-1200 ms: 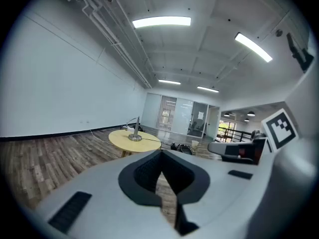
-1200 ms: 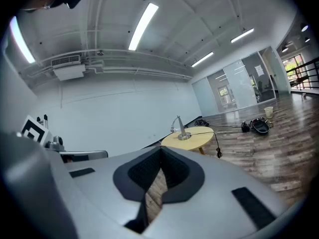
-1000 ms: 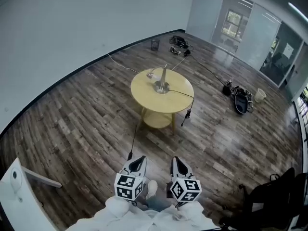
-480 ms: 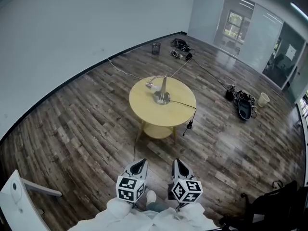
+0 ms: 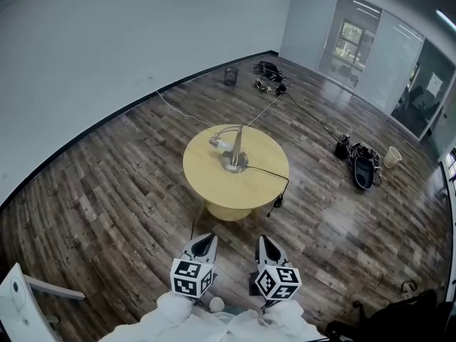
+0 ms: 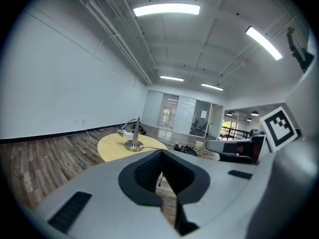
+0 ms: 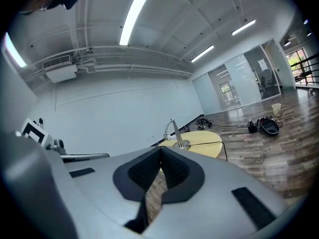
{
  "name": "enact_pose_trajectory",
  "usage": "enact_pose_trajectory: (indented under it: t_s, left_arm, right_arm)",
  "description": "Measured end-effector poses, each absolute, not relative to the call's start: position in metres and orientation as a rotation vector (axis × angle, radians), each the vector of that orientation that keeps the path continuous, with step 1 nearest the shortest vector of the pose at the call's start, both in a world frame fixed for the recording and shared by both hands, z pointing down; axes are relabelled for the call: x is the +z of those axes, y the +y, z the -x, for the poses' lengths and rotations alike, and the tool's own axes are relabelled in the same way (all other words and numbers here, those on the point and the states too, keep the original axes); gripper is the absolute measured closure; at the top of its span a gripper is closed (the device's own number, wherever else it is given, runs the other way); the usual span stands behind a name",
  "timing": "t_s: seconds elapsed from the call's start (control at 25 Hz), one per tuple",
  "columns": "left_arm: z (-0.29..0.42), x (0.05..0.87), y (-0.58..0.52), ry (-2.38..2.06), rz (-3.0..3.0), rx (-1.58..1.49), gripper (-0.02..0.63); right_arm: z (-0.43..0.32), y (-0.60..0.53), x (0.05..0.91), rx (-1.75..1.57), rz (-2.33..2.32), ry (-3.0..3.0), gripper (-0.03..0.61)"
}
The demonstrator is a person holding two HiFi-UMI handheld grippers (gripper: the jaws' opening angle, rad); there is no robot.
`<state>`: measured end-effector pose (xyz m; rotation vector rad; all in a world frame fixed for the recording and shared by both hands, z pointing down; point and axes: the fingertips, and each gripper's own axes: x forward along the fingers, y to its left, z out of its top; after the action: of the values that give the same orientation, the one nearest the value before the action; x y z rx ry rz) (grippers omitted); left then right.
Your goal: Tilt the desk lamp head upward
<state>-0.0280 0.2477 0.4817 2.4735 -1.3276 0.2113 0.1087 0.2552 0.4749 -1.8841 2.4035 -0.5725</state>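
Distance decides it: the slim silver desk lamp (image 5: 236,148) stands on the round yellow desk (image 5: 206,184), well ahead of both closed, empty sets of fingers. Its head (image 5: 217,142) seems to hang leftward, nearer the left gripper (image 5: 206,239) than the right gripper (image 5: 262,239).

The desk lamp head (image 5: 218,142) is too small to judge its tilt; the picture's lower-left corner cuts off a white object (image 5: 16,306).
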Motion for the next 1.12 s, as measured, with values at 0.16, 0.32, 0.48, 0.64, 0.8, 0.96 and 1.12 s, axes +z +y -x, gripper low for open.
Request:
enact_pose_trajectory:
  t_s: [0.16,0.32,0.48,0.64,0.8,0.96,1.12]
  left_arm:
    - [0.026,0.487,0.222,-1.351,-2.452,0.223,0.612]
    - [0.027,0.493,0.202,-1.369,-2.432,0.246,0.612]
    - [0.025,0.494,0.179,-1.371,-2.430,0.246,0.613]
    - [0.023,0.497,0.155,-1.365,-2.438,0.252,0.612]
    - [0.020,0.498,0.127,-1.356,-2.452,0.258,0.614]
    - [0.019,0.495,0.098,-1.351,-2.462,0.254,0.612]
    - [0.023,0.498,0.065,-1.332,-2.457,0.253,0.612]
  right_arm:
    - [-0.119,0.228,0.481,-0.588,1.880,2.407,0.566]
    - [-0.119,0.212,0.488,-0.619,1.862,2.415,0.566]
    - [-0.123,0.193,0.497,-0.649,1.873,2.403,0.566]
    - [-0.131,0.172,0.501,-0.648,1.894,2.374,0.566]
    - [-0.135,0.144,0.502,-0.641,1.905,2.356,0.566]
    - [-0.132,0.114,0.500,-0.635,1.902,2.362,0.566]
    - [-0.126,0.083,0.500,-0.636,1.906,2.354,0.566]
